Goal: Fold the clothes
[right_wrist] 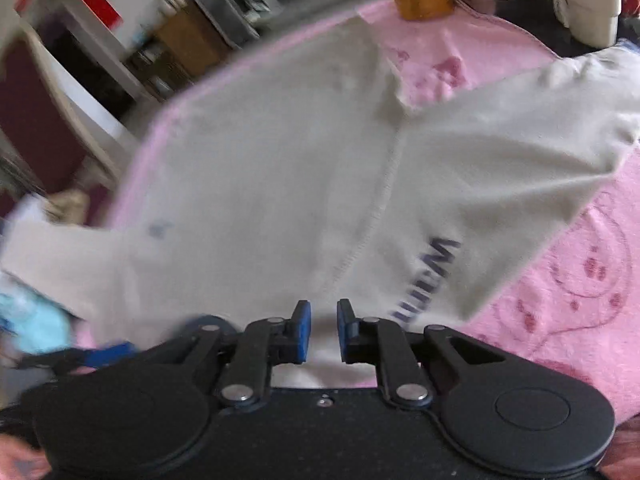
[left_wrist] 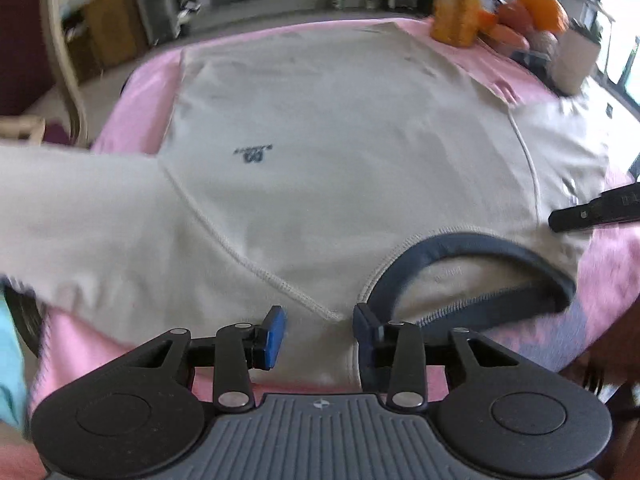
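A cream sweatshirt (left_wrist: 340, 152) with a dark blue collar (left_wrist: 472, 248) lies spread flat, front up, on a pink blanket (left_wrist: 132, 104). My left gripper (left_wrist: 320, 322) is open, its jaws standing over the shoulder seam just left of the collar. My right gripper (right_wrist: 324, 322) is open with a narrower gap, over the other shoulder of the sweatshirt (right_wrist: 280, 168), next to a sleeve (right_wrist: 520, 168) with dark lettering. A finger of the right gripper shows at the right edge of the left wrist view (left_wrist: 592, 212).
A yellow-orange box (left_wrist: 456, 16), orange objects (left_wrist: 532, 12) and a white container (left_wrist: 576, 60) stand at the far right of the table. A chair back (left_wrist: 64, 64) stands at the left. A light blue cloth (right_wrist: 36, 328) lies left. Shelves line the back.
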